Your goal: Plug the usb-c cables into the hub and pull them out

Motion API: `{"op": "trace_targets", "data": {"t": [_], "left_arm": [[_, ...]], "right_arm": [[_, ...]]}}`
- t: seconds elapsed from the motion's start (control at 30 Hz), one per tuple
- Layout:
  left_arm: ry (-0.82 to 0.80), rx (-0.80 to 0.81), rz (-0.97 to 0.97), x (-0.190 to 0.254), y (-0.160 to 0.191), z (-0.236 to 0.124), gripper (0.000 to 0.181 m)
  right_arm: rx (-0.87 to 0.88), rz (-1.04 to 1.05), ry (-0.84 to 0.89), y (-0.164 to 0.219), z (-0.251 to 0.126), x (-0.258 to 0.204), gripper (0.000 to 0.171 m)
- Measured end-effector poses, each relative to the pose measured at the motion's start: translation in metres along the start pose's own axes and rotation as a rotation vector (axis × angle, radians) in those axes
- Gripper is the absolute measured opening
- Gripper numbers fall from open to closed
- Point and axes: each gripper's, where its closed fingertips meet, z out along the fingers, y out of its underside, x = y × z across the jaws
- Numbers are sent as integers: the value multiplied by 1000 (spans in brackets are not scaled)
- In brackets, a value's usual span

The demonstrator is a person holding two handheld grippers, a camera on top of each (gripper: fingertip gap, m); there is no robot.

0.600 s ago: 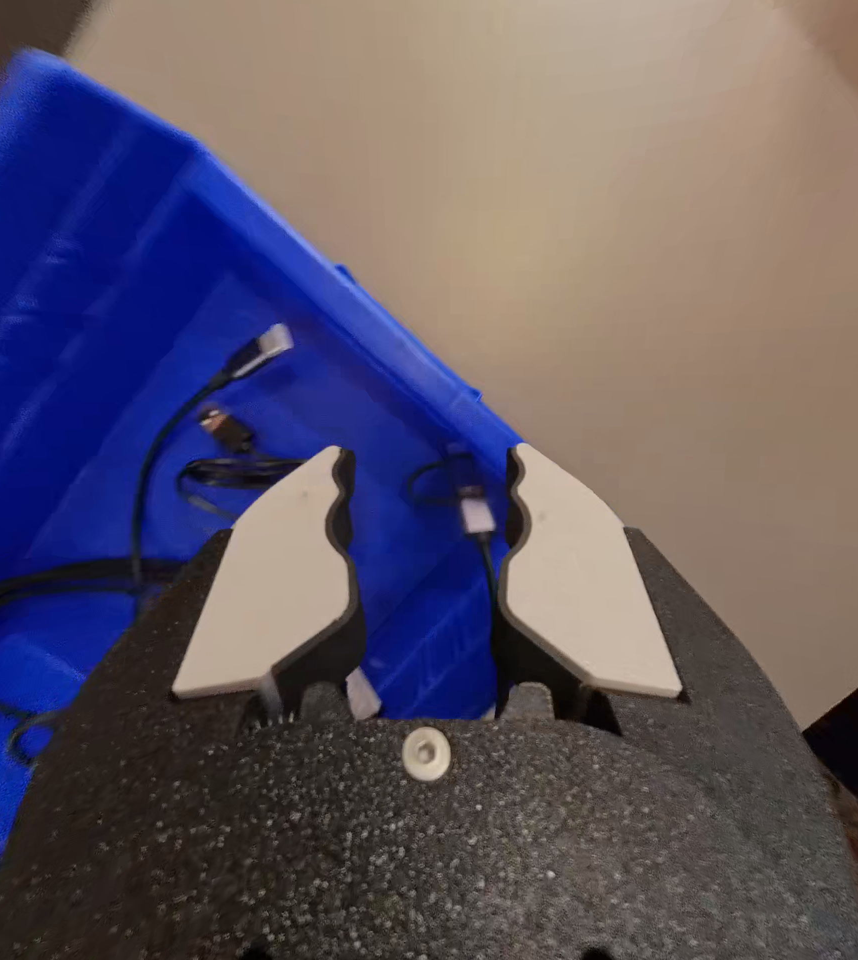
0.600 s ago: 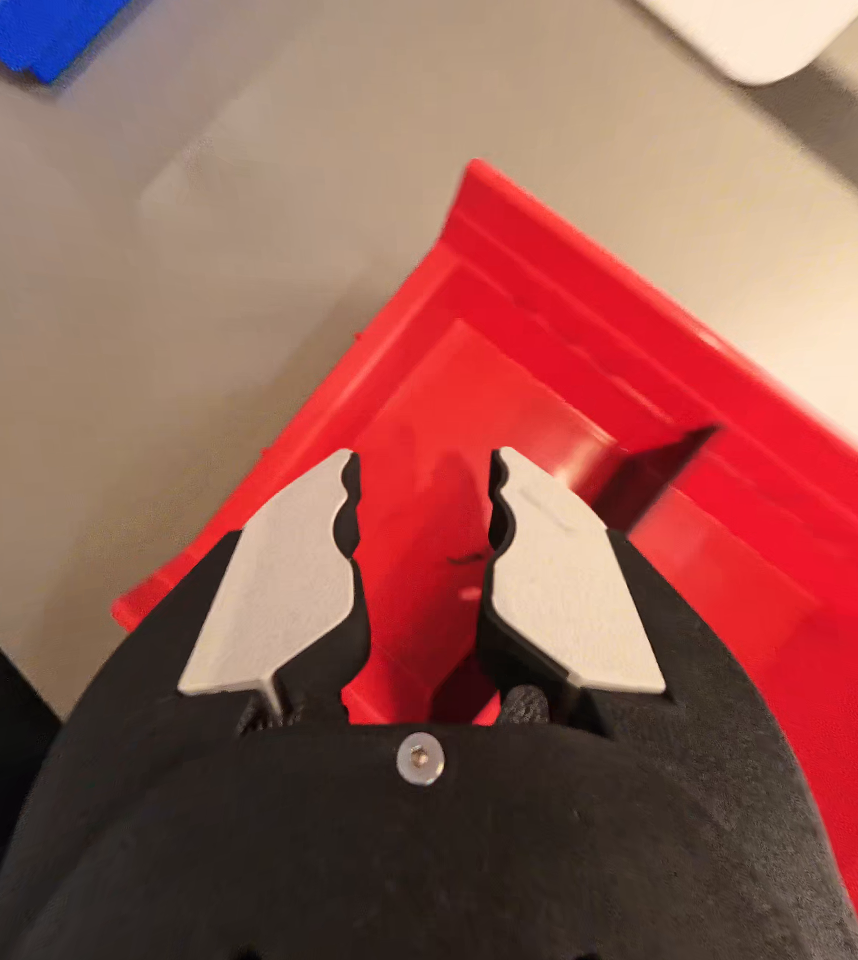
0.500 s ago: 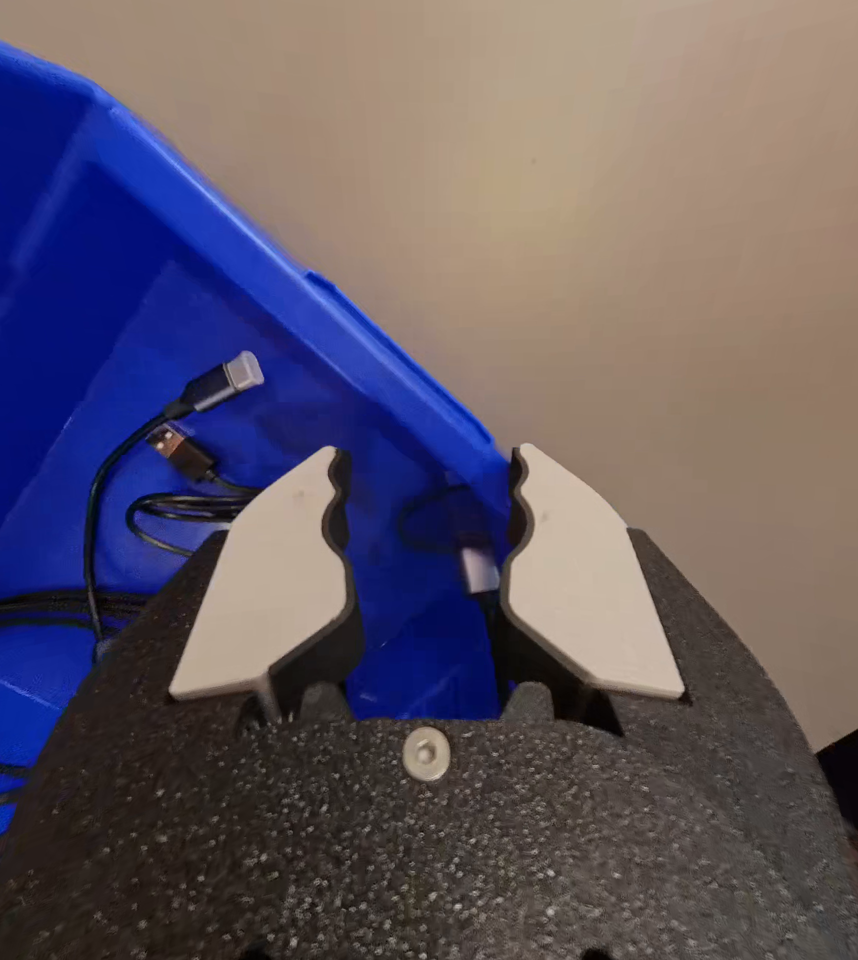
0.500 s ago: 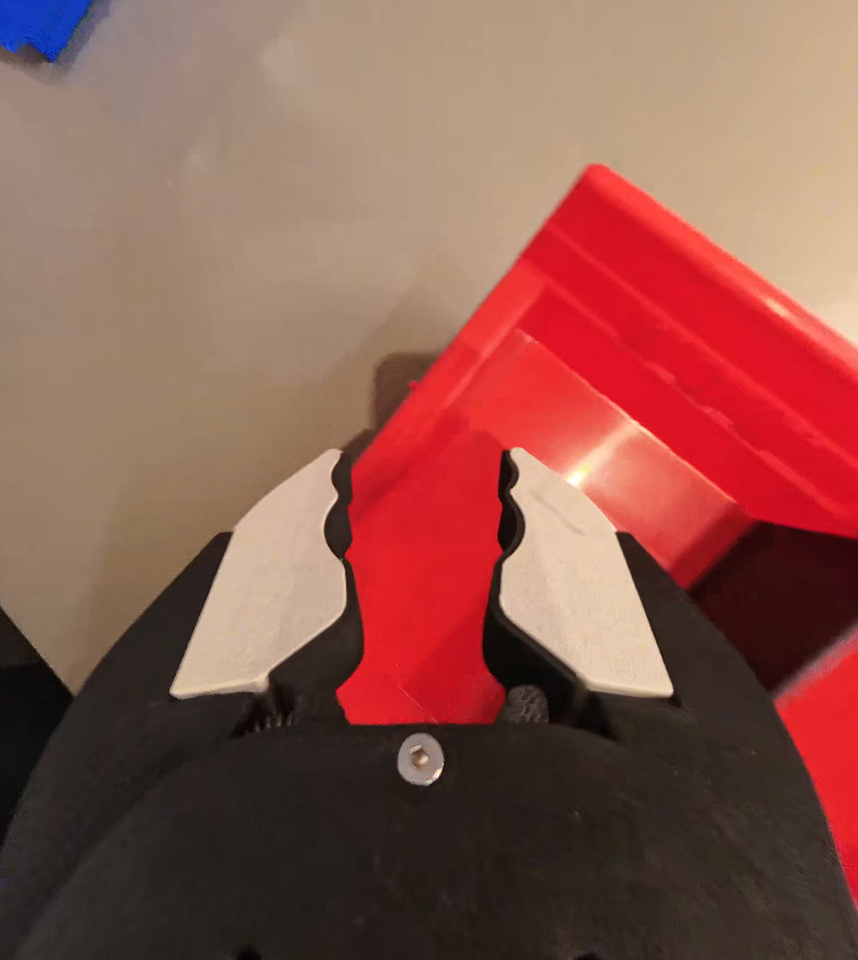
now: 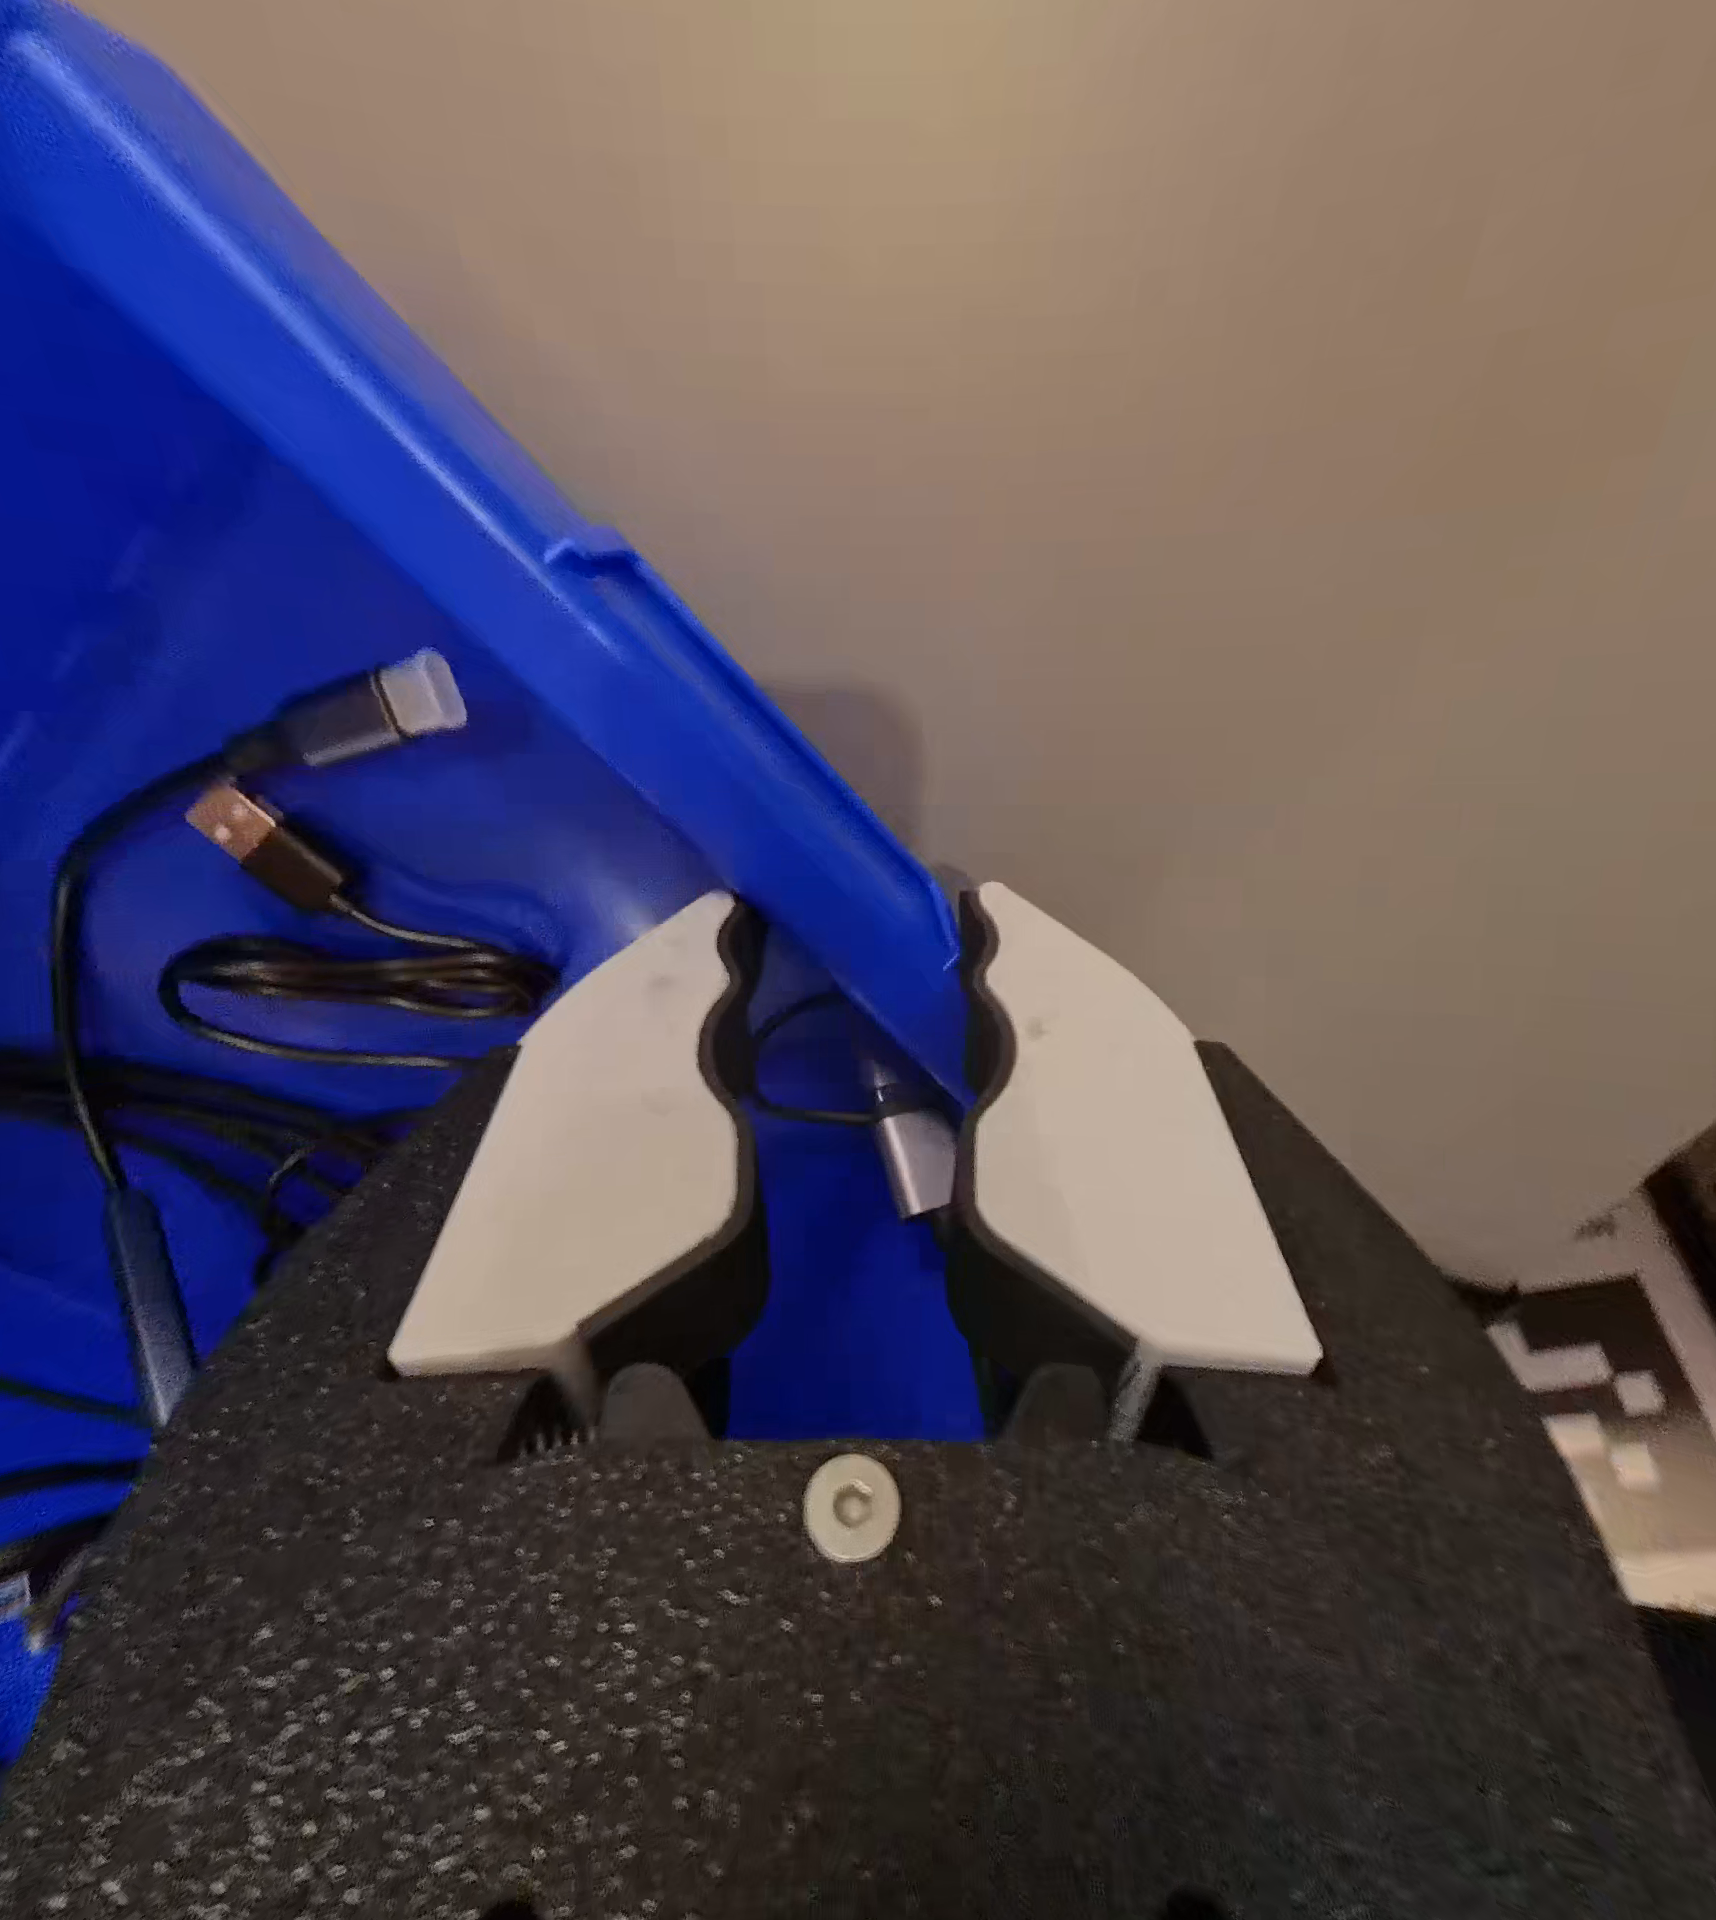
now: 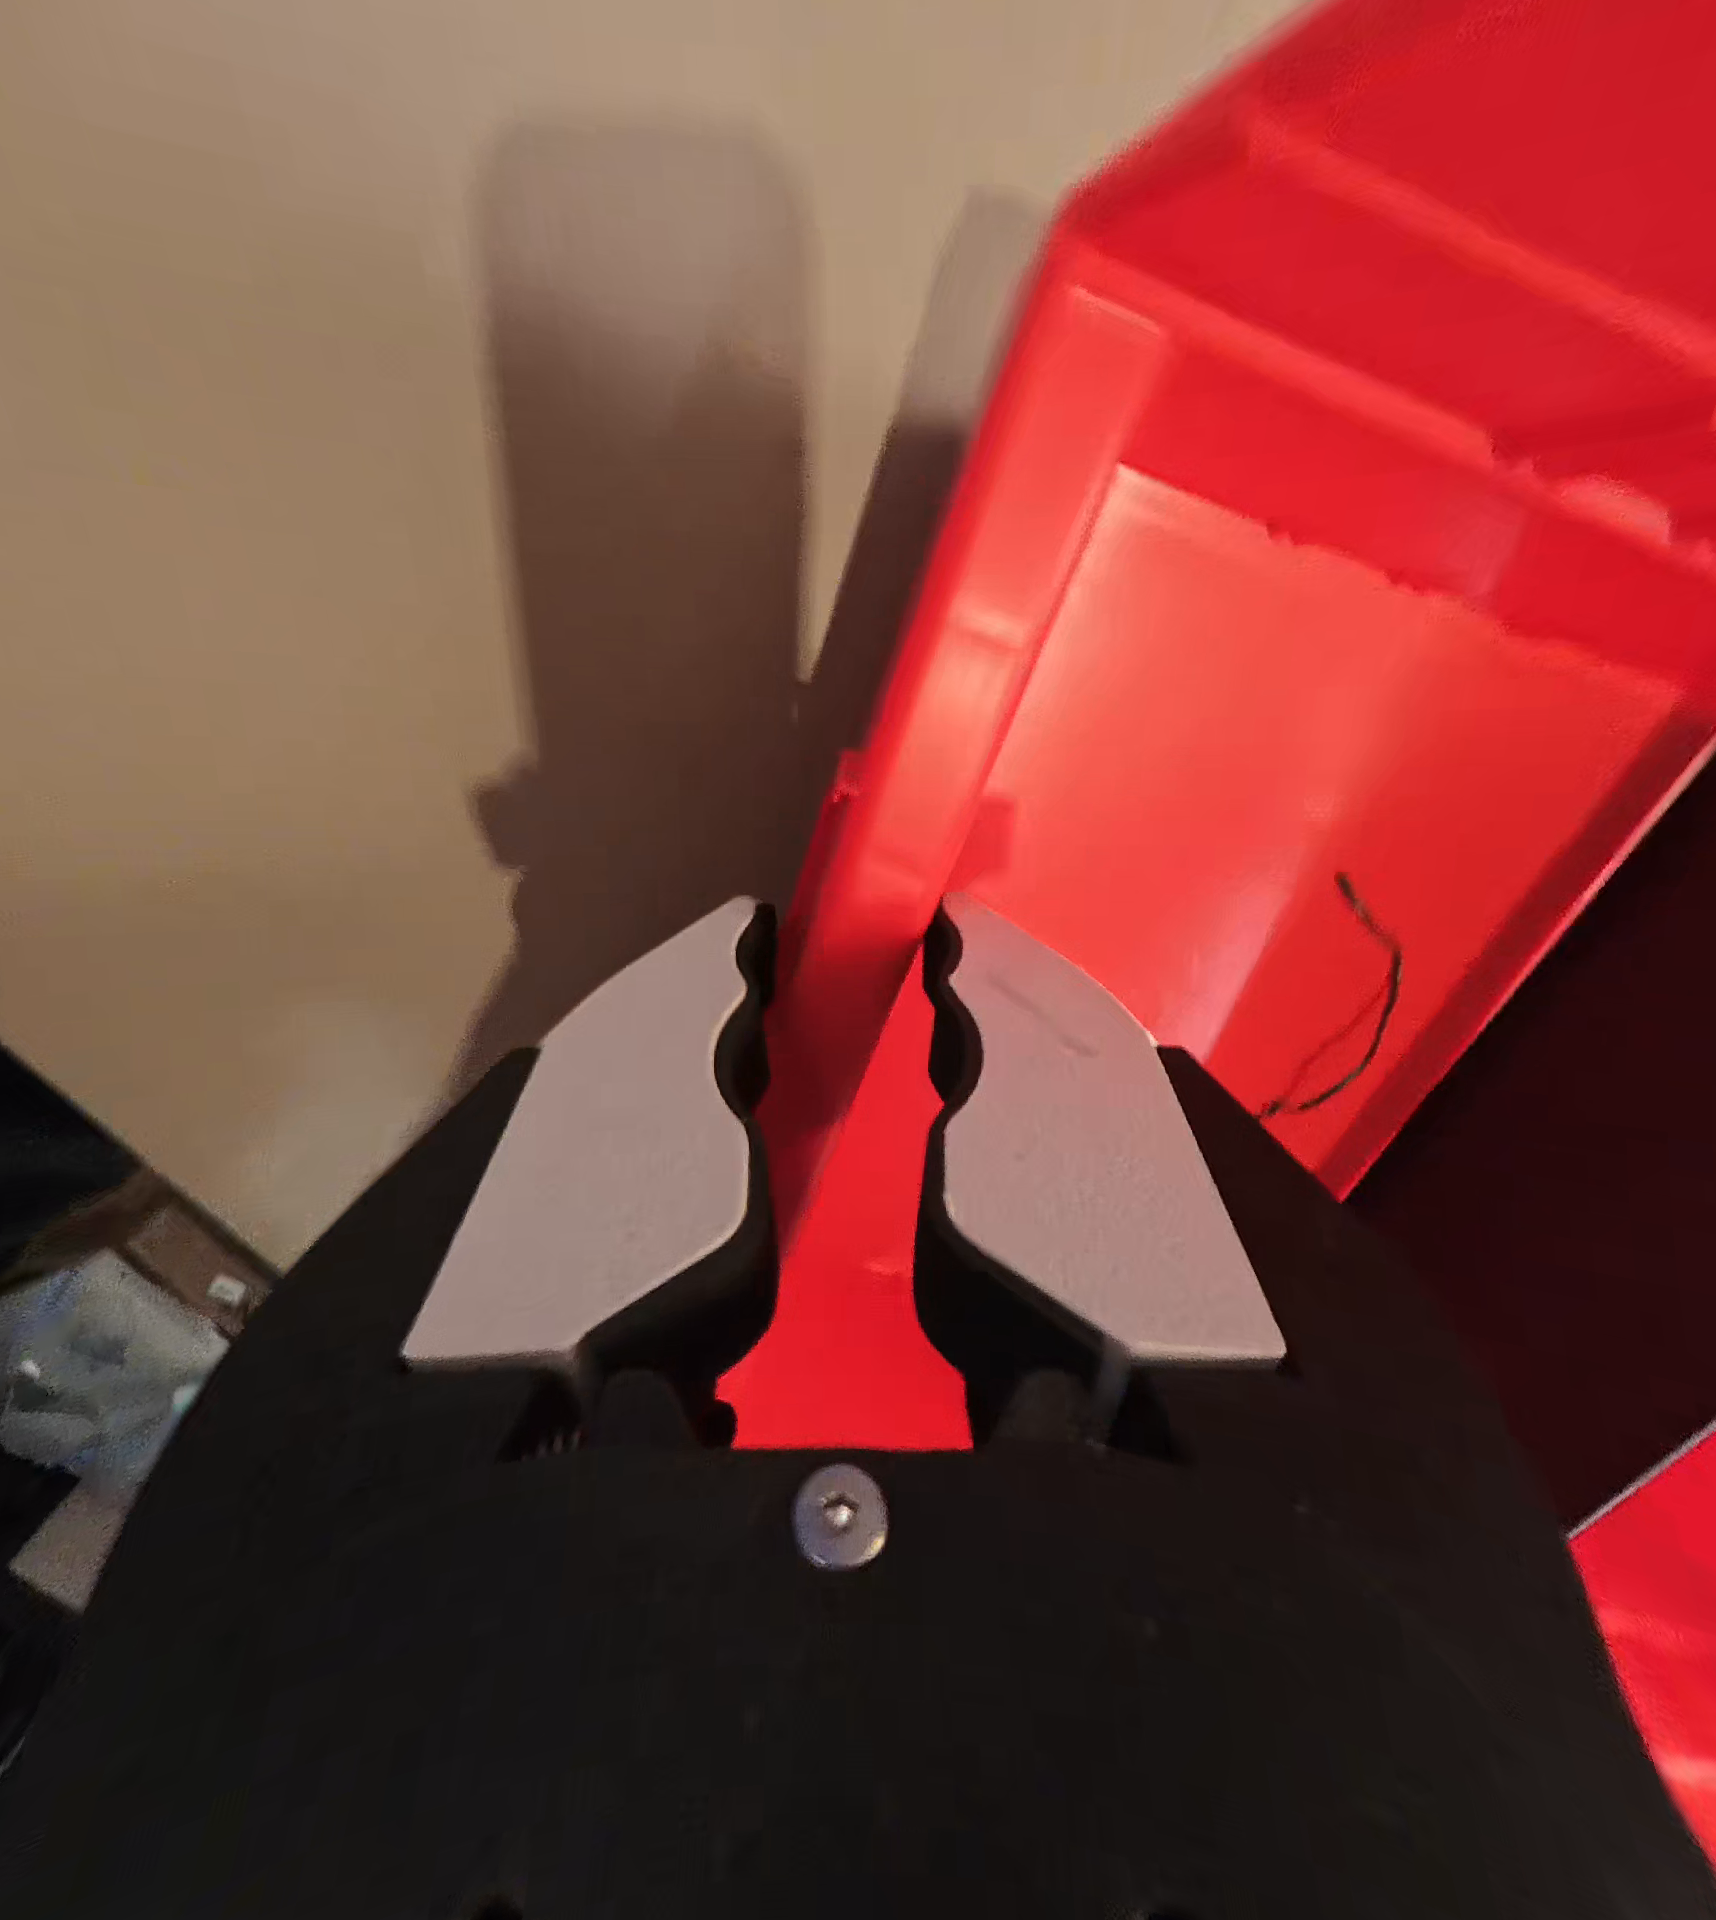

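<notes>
In the left wrist view a blue bin (image 5: 521, 582) holds several black cables. A grey plug (image 5: 386, 712) and a black USB-A plug (image 5: 256, 847) lie by its far wall, and another grey plug (image 5: 911, 1153) lies just inside the near corner. My left gripper (image 5: 854, 904) is open and straddles the bin's rim, right finger outside and left finger inside. In the right wrist view my right gripper (image 6: 849, 914) is closed on the left wall of a red bin (image 6: 1093, 468). I see no hub clearly.
The bins stand on a beige table (image 5: 1249, 416). A white card with black squares (image 5: 1612, 1413) lies at the right of the left wrist view. A thin black thread (image 6: 1353, 997) lies in the red bin. Grey clutter (image 6: 85, 1382) lies beyond the table edge. Some 40 cm of space lies between my two pairs of fingers.
Both grippers have moved forward onto the bin walls and their jaws have narrowed. The right jaws went from open over the red bin to closed on its left wall.
</notes>
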Motion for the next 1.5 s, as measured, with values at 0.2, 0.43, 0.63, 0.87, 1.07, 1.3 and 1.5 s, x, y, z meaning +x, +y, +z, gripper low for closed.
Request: {"op": "trace_targets", "data": {"t": [0.2, 0.43, 0.63, 0.87, 1.07, 1.3, 1.5], "left_arm": [[-183, -325, 95, 25, 94, -6, 33], [-274, -155, 37, 23, 97, 4, 32], [-279, -192, 228, 25, 137, 3, 33], [-284, -181, 334, 19, 179, 2, 30], [-284, -162, 360, 12, 188, 2, 29], [-285, -155, 396, 5, 199, 2, 29], [-285, -162, 431, 1, 207, 2, 28]], "right_arm": [[-106, 47, 138, 89, -8, -4, 34], [-37, 37, 252, 109, -5, 8, 34], [-53, -37, 284, 129, -7, 28, 33], [-53, -27, 308, 146, -9, 55, 34], [-43, 14, 341, 153, -10, 78, 33], [-45, -17, 356, 168, -12, 91, 32], [-46, -86, 362, 180, -13, 96, 32]]}}
